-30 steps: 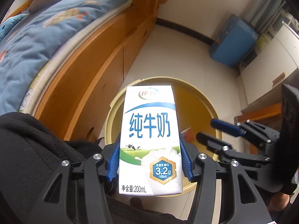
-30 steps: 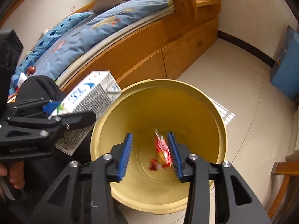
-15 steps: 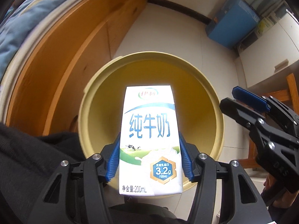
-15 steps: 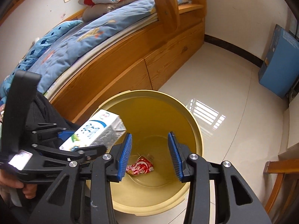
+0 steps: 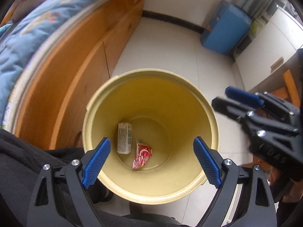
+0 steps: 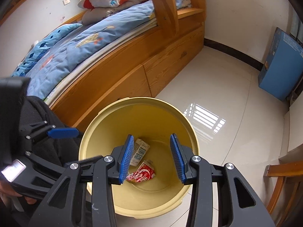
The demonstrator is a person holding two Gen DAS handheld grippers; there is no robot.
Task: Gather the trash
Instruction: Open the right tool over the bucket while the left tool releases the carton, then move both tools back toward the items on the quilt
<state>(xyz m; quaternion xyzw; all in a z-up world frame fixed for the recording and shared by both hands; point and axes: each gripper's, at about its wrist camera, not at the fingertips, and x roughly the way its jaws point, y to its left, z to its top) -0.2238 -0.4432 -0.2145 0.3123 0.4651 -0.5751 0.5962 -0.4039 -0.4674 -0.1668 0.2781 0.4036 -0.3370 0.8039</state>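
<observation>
Milk carton point(image 5: 124, 137) lies on bin point(image 5: 151, 194) bottom, long axis toward far rim, beside red wrapper point(image 5: 142, 156), directly below left tongs point(image 5: 151, 159), opening wide, empty. Right tongs point(image 6: 154, 158) part-open, empty.

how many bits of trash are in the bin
2. A milk carton lies on the floor of the bin, against its left side. A red wrapper lies just right of it, nearer the middle. The gripper fingers may hide something smaller.

White milk carton point(image 5: 124, 138) flat beside crumpled red wrapper point(image 5: 142, 156) on yellow bin point(image 5: 189, 102) floor
</observation>
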